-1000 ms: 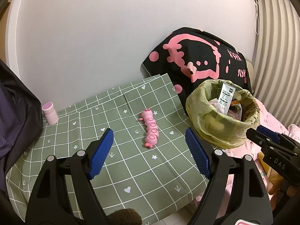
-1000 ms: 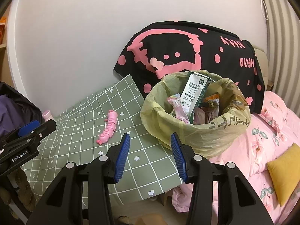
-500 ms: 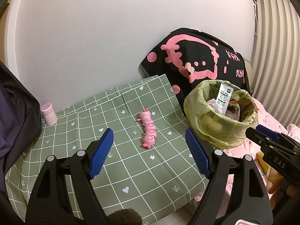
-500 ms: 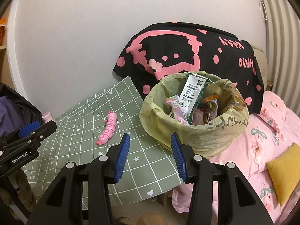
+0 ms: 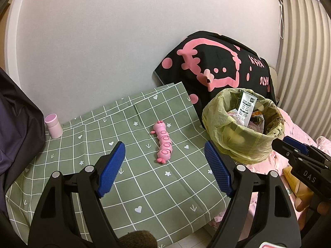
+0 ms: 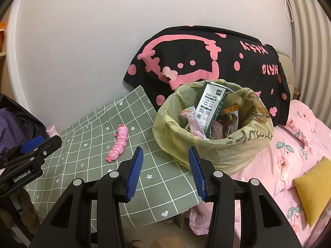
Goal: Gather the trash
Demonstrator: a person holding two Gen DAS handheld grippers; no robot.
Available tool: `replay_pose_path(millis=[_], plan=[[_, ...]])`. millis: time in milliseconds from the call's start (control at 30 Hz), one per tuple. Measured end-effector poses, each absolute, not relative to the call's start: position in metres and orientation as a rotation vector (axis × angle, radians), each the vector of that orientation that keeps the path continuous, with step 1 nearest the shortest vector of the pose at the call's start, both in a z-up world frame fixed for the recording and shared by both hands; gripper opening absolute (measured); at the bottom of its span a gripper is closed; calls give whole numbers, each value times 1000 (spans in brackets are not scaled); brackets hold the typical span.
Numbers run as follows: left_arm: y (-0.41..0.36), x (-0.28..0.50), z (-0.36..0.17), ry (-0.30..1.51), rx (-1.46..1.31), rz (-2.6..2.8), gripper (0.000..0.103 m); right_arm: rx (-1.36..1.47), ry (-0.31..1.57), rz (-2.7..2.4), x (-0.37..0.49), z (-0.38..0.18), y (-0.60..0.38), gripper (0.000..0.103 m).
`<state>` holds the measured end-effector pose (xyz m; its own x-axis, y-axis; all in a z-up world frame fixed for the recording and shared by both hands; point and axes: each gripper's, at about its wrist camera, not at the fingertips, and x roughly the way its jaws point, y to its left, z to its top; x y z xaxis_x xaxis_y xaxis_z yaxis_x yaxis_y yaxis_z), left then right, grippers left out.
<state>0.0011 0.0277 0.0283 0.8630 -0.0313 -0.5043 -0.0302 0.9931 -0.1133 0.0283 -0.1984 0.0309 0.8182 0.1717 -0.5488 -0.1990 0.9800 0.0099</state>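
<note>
A bin lined with a yellow-green bag (image 5: pixel 242 136) (image 6: pixel 213 144) stands at the right edge of a green checked cloth (image 5: pixel 128 165) (image 6: pixel 157 171). Inside it are a white and green carton (image 6: pixel 211 107) (image 5: pixel 247 107) and several snack wrappers (image 6: pixel 192 122). A pink caterpillar toy (image 5: pixel 162 144) (image 6: pixel 119 144) lies on the cloth. My left gripper (image 5: pixel 164 169) hangs open above the cloth, in front of the toy, holding nothing. My right gripper (image 6: pixel 165 171) is open and empty just in front of the bin's near left side.
A black and pink printed fabric (image 6: pixel 206 62) leans on the wall behind the bin. A small pink bottle (image 5: pixel 53 126) stands at the cloth's far left beside a dark bag (image 5: pixel 18 119). Pink floral bedding (image 6: pixel 293 150) and a yellow cushion (image 6: pixel 312 188) lie to the right.
The left wrist view has shifted a little, so the bin and the toy sit slightly lower and further left than a second ago. Both grippers stay open.
</note>
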Motion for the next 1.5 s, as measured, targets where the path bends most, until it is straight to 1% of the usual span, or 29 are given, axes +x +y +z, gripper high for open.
replay_pose_path(millis=[967,1267,1400,1500], plan=[[25,-1,29,512,-107,0,75,-55,585,200,29,29,-196,43],[34,5,22,533,-119,4,75,-69,582,197,32,28,-197,43],[52,20,5,610,-138,47,75,-84,612,215,50,19,-185,43],[98,32,-16,656,-154,195,75,-116,655,267,73,6,-161,43]])
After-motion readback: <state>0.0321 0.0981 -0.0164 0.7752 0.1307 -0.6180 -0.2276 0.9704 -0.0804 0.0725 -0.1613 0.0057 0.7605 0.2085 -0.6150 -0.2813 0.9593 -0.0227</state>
